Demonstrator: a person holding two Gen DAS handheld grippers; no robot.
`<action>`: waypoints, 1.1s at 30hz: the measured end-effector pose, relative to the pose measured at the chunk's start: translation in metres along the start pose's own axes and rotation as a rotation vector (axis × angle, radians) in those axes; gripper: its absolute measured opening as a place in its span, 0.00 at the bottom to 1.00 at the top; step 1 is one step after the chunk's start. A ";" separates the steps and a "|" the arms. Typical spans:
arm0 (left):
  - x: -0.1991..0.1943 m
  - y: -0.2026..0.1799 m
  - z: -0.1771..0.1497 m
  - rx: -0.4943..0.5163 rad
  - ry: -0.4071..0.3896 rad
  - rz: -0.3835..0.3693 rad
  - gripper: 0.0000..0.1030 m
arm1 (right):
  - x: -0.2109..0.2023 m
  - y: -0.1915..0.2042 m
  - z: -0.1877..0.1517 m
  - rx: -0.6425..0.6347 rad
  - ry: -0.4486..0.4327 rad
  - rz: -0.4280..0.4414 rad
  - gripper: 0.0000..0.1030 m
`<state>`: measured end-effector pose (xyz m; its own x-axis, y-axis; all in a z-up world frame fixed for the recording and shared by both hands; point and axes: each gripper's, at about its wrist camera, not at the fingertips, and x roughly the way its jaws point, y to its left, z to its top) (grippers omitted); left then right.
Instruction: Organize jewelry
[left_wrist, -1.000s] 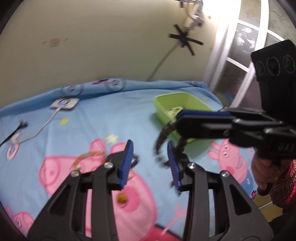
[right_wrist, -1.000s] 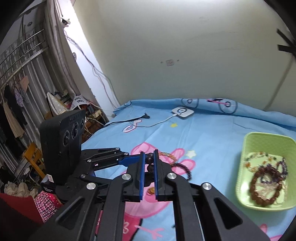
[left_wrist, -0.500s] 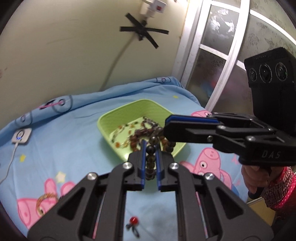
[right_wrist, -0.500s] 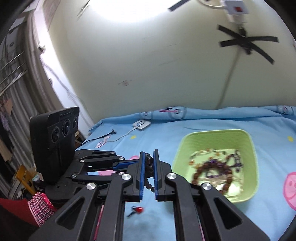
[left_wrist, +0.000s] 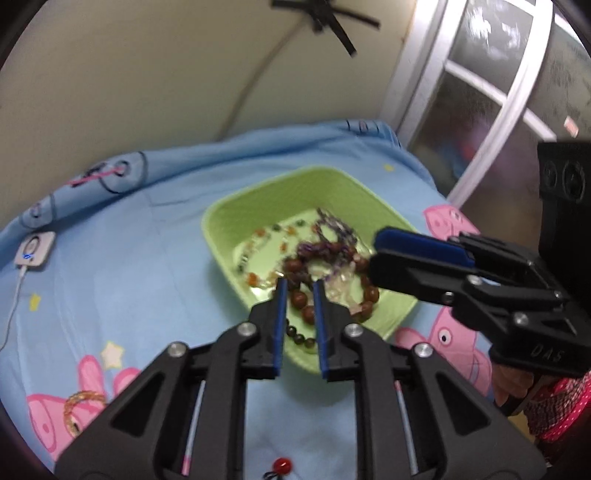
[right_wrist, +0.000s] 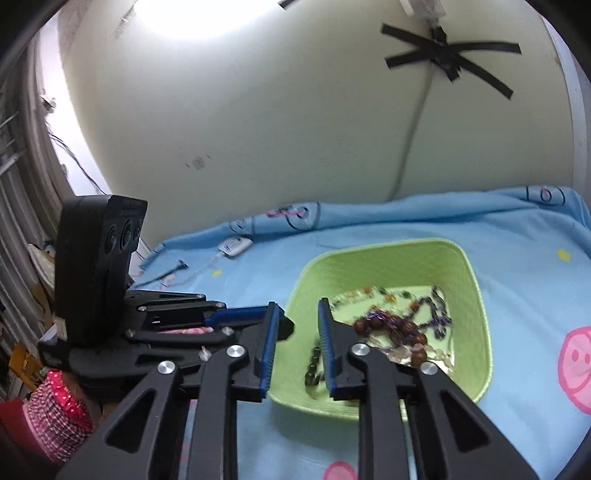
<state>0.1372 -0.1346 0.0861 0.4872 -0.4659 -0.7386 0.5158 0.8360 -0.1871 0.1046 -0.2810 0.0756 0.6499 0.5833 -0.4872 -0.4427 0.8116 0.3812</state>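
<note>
A green tray (left_wrist: 258, 206) (right_wrist: 476, 295) sits on the blue cartoon bedsheet and holds several bead bracelets. A dark bead bracelet (left_wrist: 301, 338) (right_wrist: 314, 363) lies at the tray's near end, free of both grippers. My left gripper (left_wrist: 299, 291) is open and empty just above the tray's near part. My right gripper (right_wrist: 295, 314) is open and empty over the tray's near left corner; it shows at the right in the left wrist view (left_wrist: 424, 245). A large brown bead bracelet (left_wrist: 332, 291) (right_wrist: 402, 332) lies in the tray.
A gold bangle (left_wrist: 83, 404) lies on the sheet at lower left. A small red bead piece (left_wrist: 282, 463) lies near the bottom edge. A white charger with cable (left_wrist: 35, 249) (right_wrist: 234, 246) rests near the wall. A window (left_wrist: 517, 92) stands at right.
Both grippers carried the dark bead bracelet from over the sheet to the tray, then opened. The bracelet now lies in the tray's near end.
</note>
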 end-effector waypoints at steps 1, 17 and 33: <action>-0.015 0.006 -0.001 -0.012 -0.034 0.002 0.13 | -0.004 0.004 0.001 -0.005 -0.015 0.009 0.03; -0.131 0.132 -0.104 -0.285 -0.150 0.192 0.13 | 0.042 0.084 -0.041 -0.110 0.138 0.141 0.03; -0.082 0.200 -0.146 -0.450 -0.018 0.201 0.22 | 0.161 0.135 -0.039 -0.183 0.369 0.095 0.06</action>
<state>0.0974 0.1133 0.0150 0.5601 -0.2841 -0.7782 0.0570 0.9504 -0.3059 0.1252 -0.0757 0.0177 0.3509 0.6008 -0.7183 -0.6137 0.7269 0.3082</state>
